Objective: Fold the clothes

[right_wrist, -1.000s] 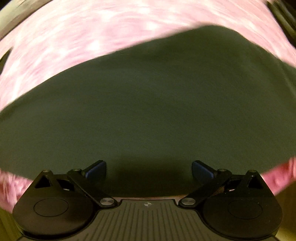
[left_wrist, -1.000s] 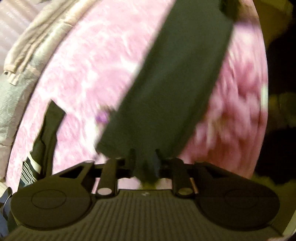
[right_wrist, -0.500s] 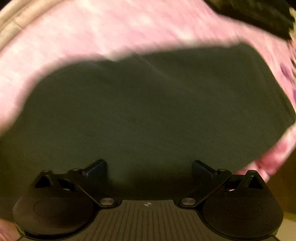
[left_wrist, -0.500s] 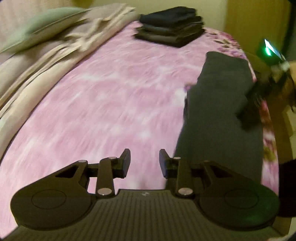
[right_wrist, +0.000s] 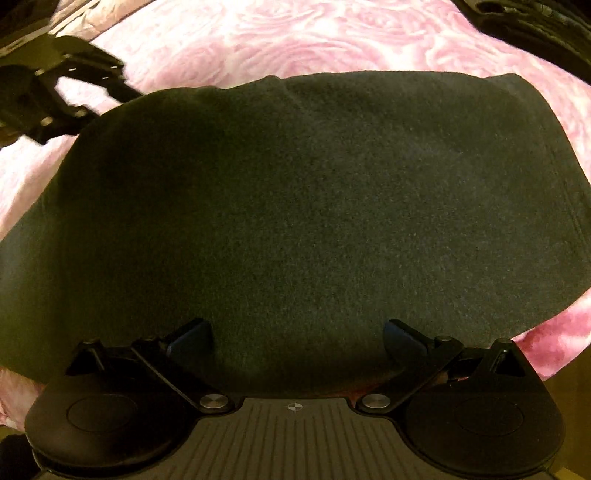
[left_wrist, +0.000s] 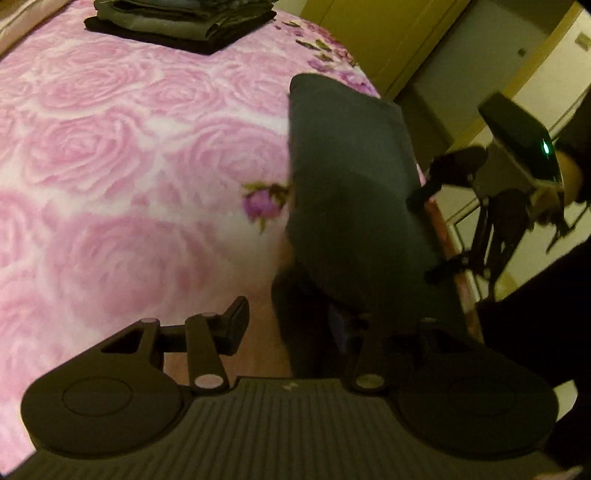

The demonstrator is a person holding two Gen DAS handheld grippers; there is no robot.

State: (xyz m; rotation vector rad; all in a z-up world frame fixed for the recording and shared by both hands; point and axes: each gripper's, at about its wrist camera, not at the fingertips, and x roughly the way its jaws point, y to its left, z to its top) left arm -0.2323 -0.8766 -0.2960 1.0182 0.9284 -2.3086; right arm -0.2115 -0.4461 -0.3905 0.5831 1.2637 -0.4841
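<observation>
On my left wrist view, the pink rose-patterned bedspread (left_wrist: 122,147) fills the left half of the picture. At its far edge sits a stack of folded dark clothes (left_wrist: 181,22), neat and flat. Further right lies the dark grey garment (left_wrist: 351,177) I am folding: a long, narrow folded strip running away from me along the right edge of the bed, its surface smooth, its near end somewhat bunched and blurred. A small purple flower print (left_wrist: 258,203) shows on the bedspread just beside the strip's left edge.

My left gripper (left_wrist: 295,325) points down at a slant toward the strip's near end. Its jaws are opening; the left finger (left_wrist: 234,325) stands clear over the bedspread, the right one is lost against the dark cloth, and I cannot tell whether any fabric lies between them. I see no pinch.

At the far right, my right gripper (left_wrist: 458,218) hangs over the strip's right edge, a green light on its body.

On my right wrist view, the same garment (right_wrist: 314,206) spreads broad and flat across nearly the whole picture, bedspread (right_wrist: 295,37) beyond it. The right gripper (right_wrist: 297,339) points steeply down, fingers spread wide just above the cloth, pinching nothing. The left gripper (right_wrist: 107,85) shows at upper left.
</observation>
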